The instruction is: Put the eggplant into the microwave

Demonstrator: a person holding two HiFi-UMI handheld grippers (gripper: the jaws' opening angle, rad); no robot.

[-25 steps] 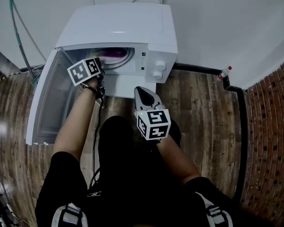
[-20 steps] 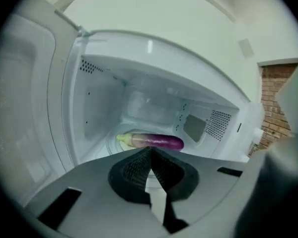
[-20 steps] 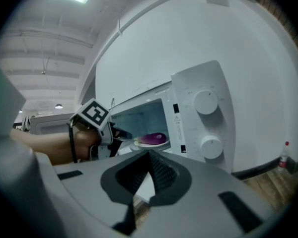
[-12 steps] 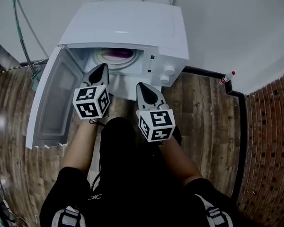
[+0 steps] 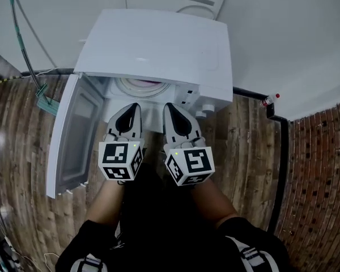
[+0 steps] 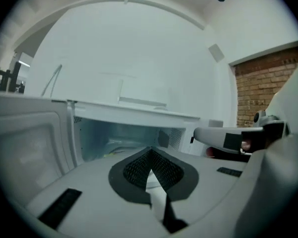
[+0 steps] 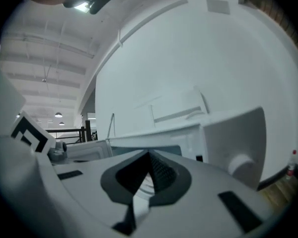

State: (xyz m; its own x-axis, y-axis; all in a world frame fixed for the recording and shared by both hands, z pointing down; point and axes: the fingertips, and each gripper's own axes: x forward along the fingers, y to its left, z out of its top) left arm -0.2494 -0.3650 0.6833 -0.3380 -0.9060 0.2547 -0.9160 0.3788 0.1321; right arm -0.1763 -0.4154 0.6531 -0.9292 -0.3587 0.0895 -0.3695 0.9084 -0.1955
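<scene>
The white microwave (image 5: 158,44) stands on the floor with its door (image 5: 76,135) swung open to the left. Inside, a round plate (image 5: 143,86) shows a faint purple patch, which looks like the eggplant; the cavity roof hides most of it. My left gripper (image 5: 134,107) and right gripper (image 5: 169,107) hang side by side just in front of the opening, both shut and empty. The left gripper (image 6: 150,150) points at the open cavity (image 6: 124,135) in the left gripper view. The right gripper (image 7: 149,155) faces the control panel and its knob (image 7: 241,165).
A red-capped bottle (image 5: 269,100) stands on the wooden floor by the wall, right of the microwave. A green hose (image 5: 20,33) runs down the wall at the left. A brick wall (image 5: 323,174) closes the right side. A black pipe (image 5: 283,152) runs along its foot.
My left gripper has come out of the microwave, shut, and drawn back beside the right one. Both grippers have risen. The purple eggplant stays inside on the plate.
</scene>
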